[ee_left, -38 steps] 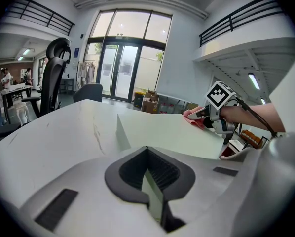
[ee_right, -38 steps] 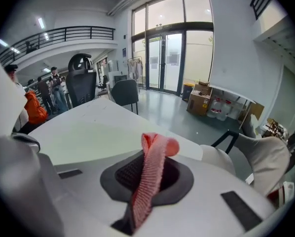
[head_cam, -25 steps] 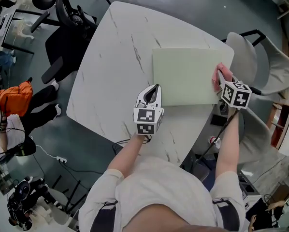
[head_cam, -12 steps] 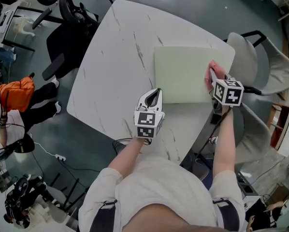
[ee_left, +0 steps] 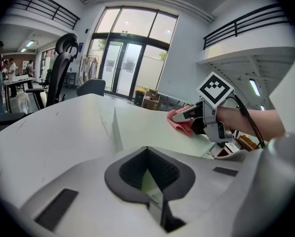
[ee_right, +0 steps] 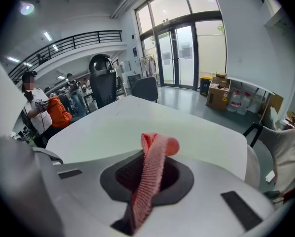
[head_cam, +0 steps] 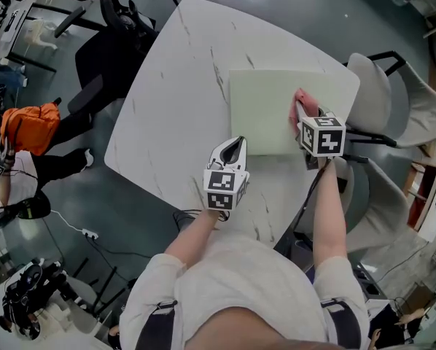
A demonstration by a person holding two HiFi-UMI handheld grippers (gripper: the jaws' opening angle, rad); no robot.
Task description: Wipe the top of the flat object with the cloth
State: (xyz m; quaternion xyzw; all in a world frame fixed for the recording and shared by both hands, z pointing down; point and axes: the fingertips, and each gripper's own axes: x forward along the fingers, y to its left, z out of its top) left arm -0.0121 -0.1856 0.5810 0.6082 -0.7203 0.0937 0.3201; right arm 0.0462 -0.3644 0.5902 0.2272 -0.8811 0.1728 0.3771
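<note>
A pale green flat board (head_cam: 265, 108) lies on the white marble table (head_cam: 167, 108), towards its right side. My right gripper (head_cam: 300, 114) is shut on a pink cloth (head_cam: 304, 99), which rests on the board's right part. In the right gripper view the cloth (ee_right: 155, 154) sticks up out of the shut jaws of the right gripper (ee_right: 147, 174), with the board (ee_right: 113, 137) ahead. My left gripper (head_cam: 236, 142) sits at the board's near left corner, and its jaws look shut with a green sliver of board between them. The left gripper view shows the left gripper (ee_left: 148, 174), the board (ee_left: 147, 127) and the cloth (ee_left: 179, 121).
A grey chair (head_cam: 396, 100) stands close to the table's right edge, just beyond the board. A black office chair (head_cam: 105, 42) is at the far left corner. A person with an orange bag (head_cam: 28, 122) is on the floor side at left.
My right gripper has slid the pink cloth leftwards from the board's right edge onto the board. The left gripper has stayed at the near left corner.
</note>
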